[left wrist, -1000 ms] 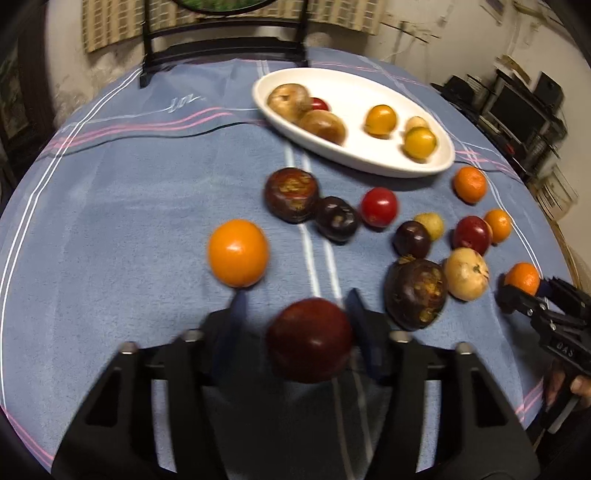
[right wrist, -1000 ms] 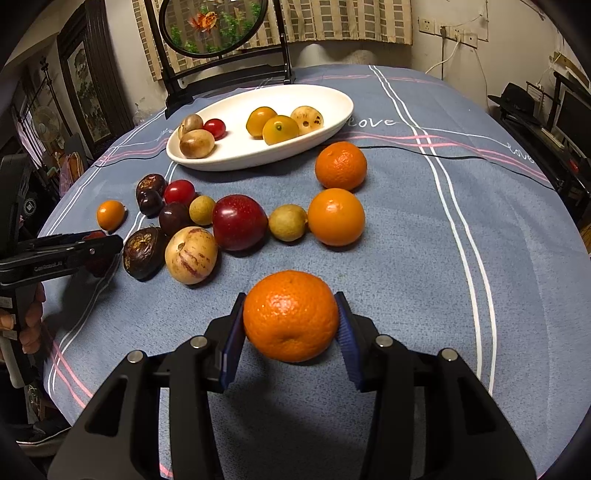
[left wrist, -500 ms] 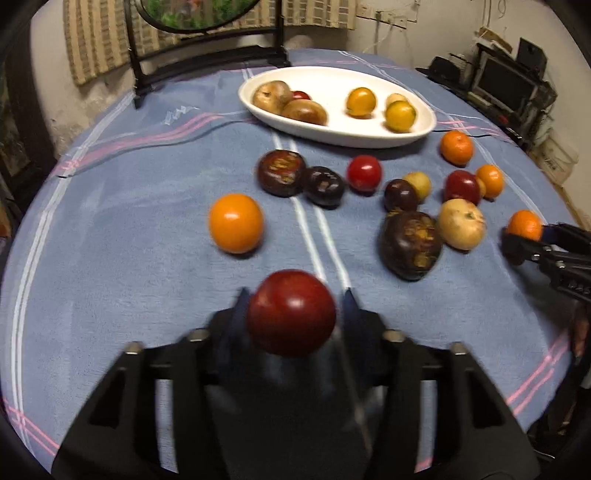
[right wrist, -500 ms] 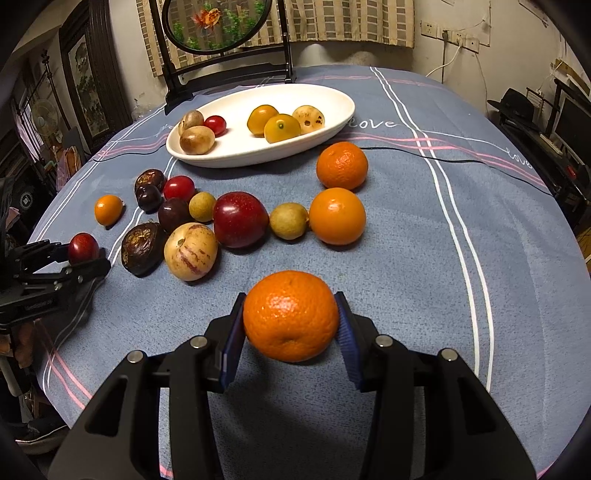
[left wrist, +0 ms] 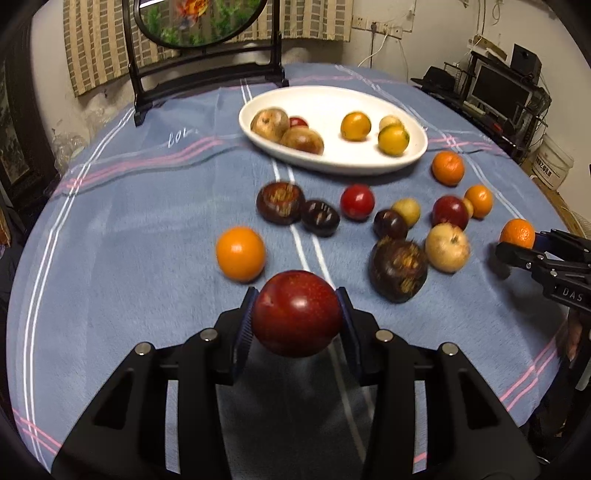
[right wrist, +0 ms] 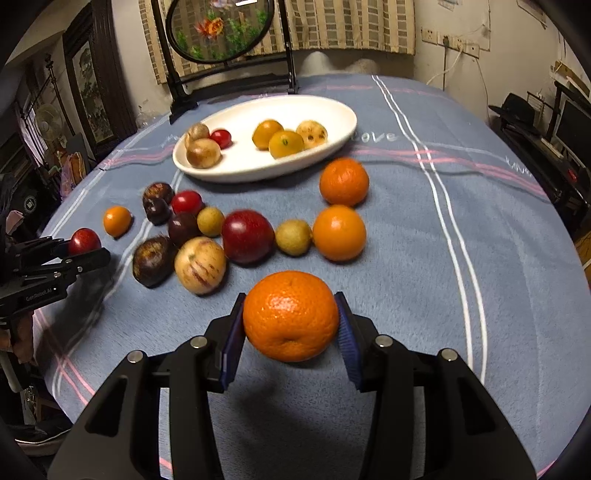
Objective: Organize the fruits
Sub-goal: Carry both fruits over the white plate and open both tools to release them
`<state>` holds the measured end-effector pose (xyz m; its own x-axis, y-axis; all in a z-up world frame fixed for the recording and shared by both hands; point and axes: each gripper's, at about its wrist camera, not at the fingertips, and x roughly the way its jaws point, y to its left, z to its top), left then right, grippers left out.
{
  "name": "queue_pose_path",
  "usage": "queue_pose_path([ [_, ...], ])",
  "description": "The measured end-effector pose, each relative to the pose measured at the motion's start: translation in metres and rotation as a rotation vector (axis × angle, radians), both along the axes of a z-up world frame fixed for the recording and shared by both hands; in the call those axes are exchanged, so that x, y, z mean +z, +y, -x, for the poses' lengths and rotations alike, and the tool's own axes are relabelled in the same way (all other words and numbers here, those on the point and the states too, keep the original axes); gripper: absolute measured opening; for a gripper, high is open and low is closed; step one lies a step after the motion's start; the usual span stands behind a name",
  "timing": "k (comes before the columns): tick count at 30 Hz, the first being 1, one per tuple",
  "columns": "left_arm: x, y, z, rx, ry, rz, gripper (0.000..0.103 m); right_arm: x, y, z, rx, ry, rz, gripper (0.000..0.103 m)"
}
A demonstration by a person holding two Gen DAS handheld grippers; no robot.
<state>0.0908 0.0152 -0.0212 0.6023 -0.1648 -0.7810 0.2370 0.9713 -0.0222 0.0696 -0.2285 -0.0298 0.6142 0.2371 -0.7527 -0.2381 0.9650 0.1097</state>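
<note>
Tablecloth (right wrist: 406,229) blue, striped; curtain (right wrist: 351,26) behind

On the table (right wrist: 480,258), far side: oval plate (right wrist: 332,144) holding six fruits, three at each end. Behind the plate, a framed round screen on a stand (right wrist: 221,33). Before the plate, a loose cluster of about a dozen fruits (right wrist: 243,236) spread left to right, count uncertain through blur. Nearest, a mandarin (right wrist: 291,314) between the right tool (right wrist: 291,325) fingers; at left, a plum (left wrist: 296,313) in the left tool (left wrist: 296,325).
</note>
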Motion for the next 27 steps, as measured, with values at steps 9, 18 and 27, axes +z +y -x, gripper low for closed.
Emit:
queue_pose_path([
  [9, 0.052, -0.019, -0.045, -0.054, -0.081, 0.056, 0.043, 0.054, 0.010, -0.037, 0.048, -0.129, -0.005, 0.046],
  [18, 0.064, -0.039, -0.151, -0.012, -0.087, 0.104, 0.043, 0.070, 0.028, -0.155, 0.025, -0.131, -0.007, 0.046],
  [27, 0.033, -0.045, -0.235, 0.040, 0.022, 0.057, 0.043, 0.028, 0.038, -0.237, 0.008, -0.010, 0.061, 0.046],
])
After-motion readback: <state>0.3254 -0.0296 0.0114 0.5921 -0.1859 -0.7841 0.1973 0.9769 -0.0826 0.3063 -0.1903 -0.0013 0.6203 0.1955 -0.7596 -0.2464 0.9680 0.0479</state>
